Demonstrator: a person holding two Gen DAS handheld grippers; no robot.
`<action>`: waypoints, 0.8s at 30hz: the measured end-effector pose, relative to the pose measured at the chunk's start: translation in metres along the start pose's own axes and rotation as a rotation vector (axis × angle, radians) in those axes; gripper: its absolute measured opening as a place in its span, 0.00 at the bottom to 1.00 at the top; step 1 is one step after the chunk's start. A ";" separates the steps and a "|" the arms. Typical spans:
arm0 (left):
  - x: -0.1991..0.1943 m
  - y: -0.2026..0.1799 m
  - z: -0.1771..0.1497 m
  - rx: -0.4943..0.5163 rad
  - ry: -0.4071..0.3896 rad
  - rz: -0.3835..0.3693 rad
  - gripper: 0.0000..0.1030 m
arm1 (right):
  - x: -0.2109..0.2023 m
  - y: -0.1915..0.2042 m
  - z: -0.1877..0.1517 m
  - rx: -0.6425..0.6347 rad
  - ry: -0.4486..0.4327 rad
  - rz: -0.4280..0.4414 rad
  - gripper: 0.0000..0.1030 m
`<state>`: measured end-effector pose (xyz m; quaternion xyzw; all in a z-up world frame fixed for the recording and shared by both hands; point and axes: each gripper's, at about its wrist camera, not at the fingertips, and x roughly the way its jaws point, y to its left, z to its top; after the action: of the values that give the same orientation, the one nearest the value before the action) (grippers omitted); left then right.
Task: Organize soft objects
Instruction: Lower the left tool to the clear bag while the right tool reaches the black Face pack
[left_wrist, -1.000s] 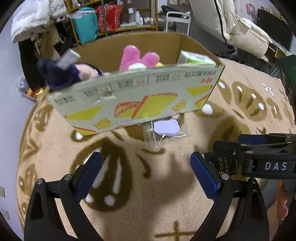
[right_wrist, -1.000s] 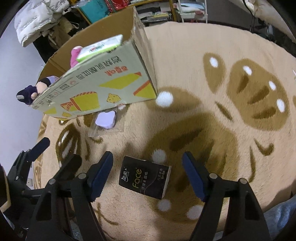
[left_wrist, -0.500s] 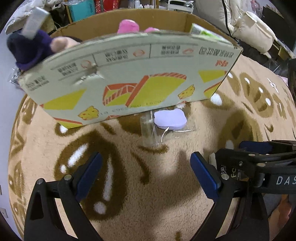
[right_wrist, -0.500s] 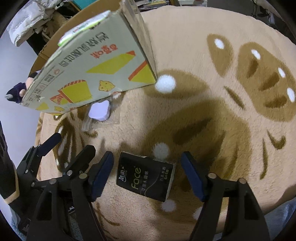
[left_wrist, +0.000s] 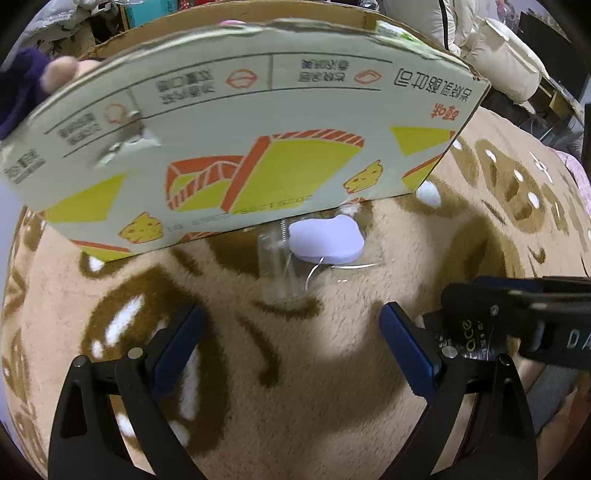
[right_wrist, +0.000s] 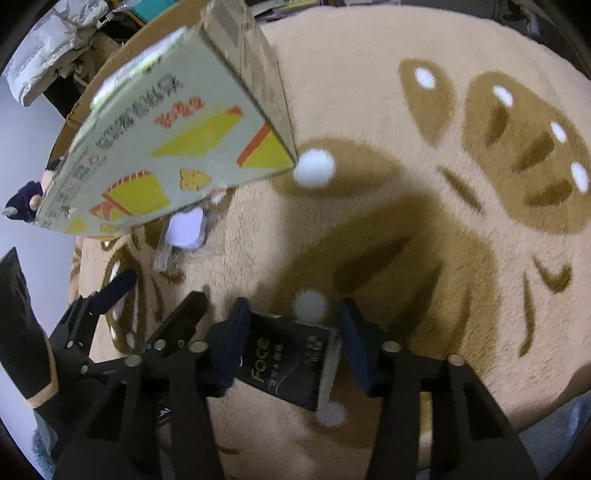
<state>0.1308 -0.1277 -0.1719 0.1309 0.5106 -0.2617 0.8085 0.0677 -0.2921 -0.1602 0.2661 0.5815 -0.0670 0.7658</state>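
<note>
While the left gripper (left_wrist: 291, 345) hangs wide open over the rug (left_wrist: 332, 406), the right gripper (right_wrist: 291, 341) has just been closing around the black tissue pack (right_wrist: 286, 363).

The pack lies flat on the tan rug between the right tongs' blue pads (right_wrist: 231, 343), which look to be right up against its two ends, though blur keeps me from saying how firmly they press. Over on the left view, nothing sits between the released jaws, only brown-patterned pile. Just ahead of them lies a lilac soft pad in a clear wrapper (left_wrist: 325, 242), tucked against the foot of the cardboard box (left_wrist: 240, 147), and the pad shows again by the box's lower edge in the right view. A dark purple plush (left_wrist: 22, 88) pokes over the box's left rim.
</note>
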 end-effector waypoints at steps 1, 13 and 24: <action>0.003 -0.001 0.001 0.001 -0.001 -0.005 0.92 | -0.001 0.000 0.002 0.000 -0.005 -0.001 0.43; 0.016 -0.013 0.019 -0.002 -0.057 0.002 0.93 | -0.005 -0.013 0.009 0.023 -0.005 0.013 0.39; 0.031 -0.028 0.035 -0.020 -0.060 -0.007 0.88 | -0.022 -0.031 0.009 0.033 -0.005 0.025 0.39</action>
<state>0.1523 -0.1769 -0.1819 0.1134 0.4891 -0.2633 0.8238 0.0561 -0.3272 -0.1482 0.2859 0.5752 -0.0674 0.7635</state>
